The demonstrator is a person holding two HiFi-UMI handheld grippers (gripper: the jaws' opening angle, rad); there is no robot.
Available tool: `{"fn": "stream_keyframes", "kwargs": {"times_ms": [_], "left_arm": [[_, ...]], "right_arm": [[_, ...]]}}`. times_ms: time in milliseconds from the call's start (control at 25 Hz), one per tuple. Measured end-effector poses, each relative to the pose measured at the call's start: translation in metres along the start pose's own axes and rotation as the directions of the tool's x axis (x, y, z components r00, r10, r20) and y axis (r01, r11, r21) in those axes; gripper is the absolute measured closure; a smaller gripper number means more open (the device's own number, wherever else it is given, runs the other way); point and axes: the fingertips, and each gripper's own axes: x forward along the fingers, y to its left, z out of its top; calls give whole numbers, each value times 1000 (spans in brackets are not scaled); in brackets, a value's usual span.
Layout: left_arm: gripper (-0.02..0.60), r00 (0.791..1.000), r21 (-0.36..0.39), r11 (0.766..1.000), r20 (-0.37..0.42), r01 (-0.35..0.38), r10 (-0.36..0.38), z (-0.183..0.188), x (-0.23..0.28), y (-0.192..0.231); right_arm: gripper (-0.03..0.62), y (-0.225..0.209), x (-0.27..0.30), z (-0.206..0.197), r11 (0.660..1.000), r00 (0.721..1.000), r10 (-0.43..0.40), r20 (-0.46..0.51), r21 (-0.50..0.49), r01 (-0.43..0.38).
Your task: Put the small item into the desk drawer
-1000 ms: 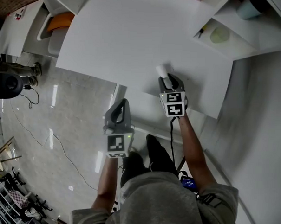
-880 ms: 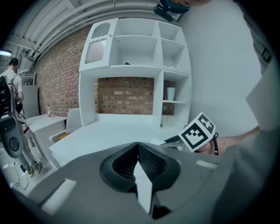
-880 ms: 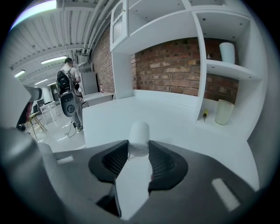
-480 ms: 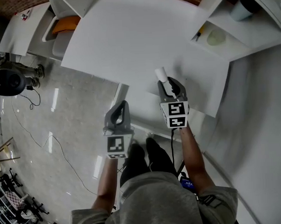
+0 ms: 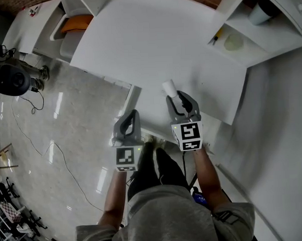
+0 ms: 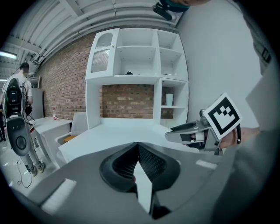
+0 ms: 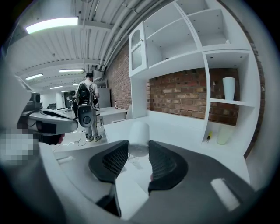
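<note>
Right gripper view shows the right gripper (image 7: 138, 152) with jaws partly apart, clamped on a small white cylinder (image 7: 139, 133) above the desk (image 7: 183, 127), while the left gripper (image 6: 138, 148) has its jaws together, empty.

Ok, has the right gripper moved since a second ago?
Yes. In the head view the right gripper, shut on the white roll, has drawn back across the desk toward its near edge and the person, and looks raised.
</note>
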Motion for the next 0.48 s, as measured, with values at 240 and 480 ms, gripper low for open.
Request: {"fn": "stream_keyframes", "kwargs": {"times_ms": [240,480], "left_arm": [[569,1000,-17,1000,-21,-18,18,-19,-17,12],[569,998,-42,998,-41,-44,43,-40,-26,30]], "right_arm": [[442,32,-2,-14,999,999,42,-13,-26,-43],[442,61,12,-38,994,994,99,-48,-48,-101]]}}
